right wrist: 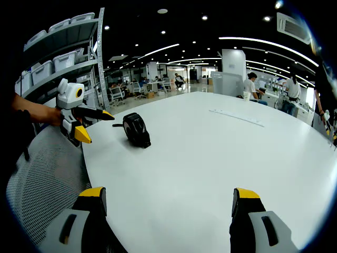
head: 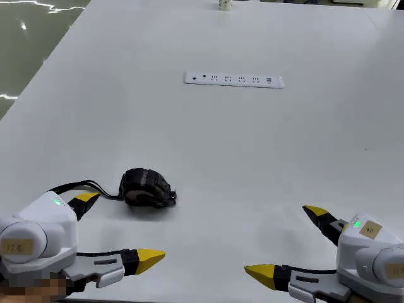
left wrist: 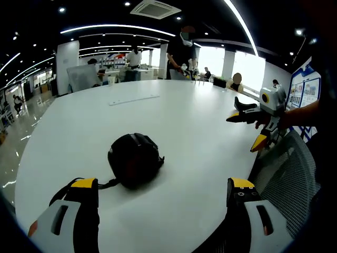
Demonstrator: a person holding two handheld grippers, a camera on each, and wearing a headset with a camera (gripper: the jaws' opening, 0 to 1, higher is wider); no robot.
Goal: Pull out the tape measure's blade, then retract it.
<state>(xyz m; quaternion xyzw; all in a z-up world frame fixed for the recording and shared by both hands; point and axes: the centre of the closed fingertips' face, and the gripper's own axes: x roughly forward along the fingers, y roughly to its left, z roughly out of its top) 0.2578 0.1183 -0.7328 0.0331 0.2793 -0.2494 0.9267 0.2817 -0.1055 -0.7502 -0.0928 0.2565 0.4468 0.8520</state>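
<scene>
A wide white counter [head: 252, 145] is seen from above. A black tape measure [head: 146, 188] lies on it at the near left, with its blade wound inside the case and a black wrist strap [head: 74, 187] trailing off to the left. The left hand-held gripper [head: 120, 226] hangs over the near left corner, its two yellow-tipped jaws spread wide apart and holding nothing. Its farther jaw tip is close by the strap, and contact there cannot be told. The tape measure's case lies just beyond the gap between the jaws, untouched. The right hand-held gripper [head: 281, 240] is at the near right, well apart from the tape measure, with its yellow-tipped jaws also spread wide and empty. A long white power strip [head: 233, 79] lies flat across the far middle of the counter. In the left gripper view the tape measure sits just ahead, closer to the left jaw than the right. In the right gripper view it lies farther off to the left, near the tips of the left hand-held gripper. An open office with ceiling lights and several people stretches behind the counter.
</scene>
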